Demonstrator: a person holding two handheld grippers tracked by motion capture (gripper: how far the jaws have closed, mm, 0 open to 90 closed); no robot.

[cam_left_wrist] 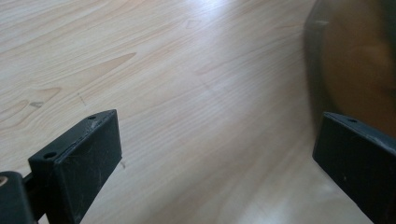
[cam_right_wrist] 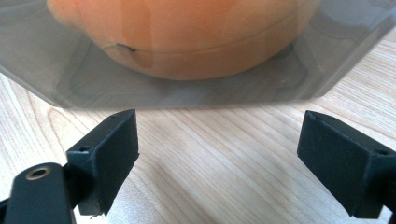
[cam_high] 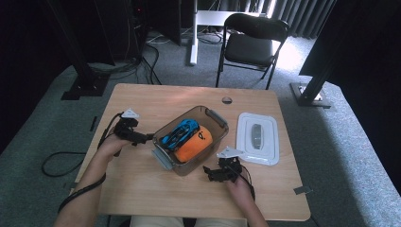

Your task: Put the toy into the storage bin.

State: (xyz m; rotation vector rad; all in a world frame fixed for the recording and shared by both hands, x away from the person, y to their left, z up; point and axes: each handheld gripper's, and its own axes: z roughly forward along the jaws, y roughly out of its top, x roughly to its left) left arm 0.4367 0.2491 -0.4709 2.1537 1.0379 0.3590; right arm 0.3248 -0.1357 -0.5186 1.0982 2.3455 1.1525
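A clear smoky plastic tub (cam_high: 191,140) sits mid-tabletop, holding an orange plush toy (cam_high: 195,144) and a blue toy car (cam_high: 178,132). The left gripper (cam_high: 147,137) and right gripper (cam_high: 208,171) flank it, jaws spread wide, gripping nothing. A white rectangular lid (cam_high: 257,137) lies toward the right edge.

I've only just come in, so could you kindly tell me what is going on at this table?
A person holds tongs in each hand on either side of a clear storage bin that holds a blue toy car and an orange plush toy. The left tongs and the right tongs are both open and hold nothing, each close to the bin. The bin's white lid lies on the wooden table to the bin's right.
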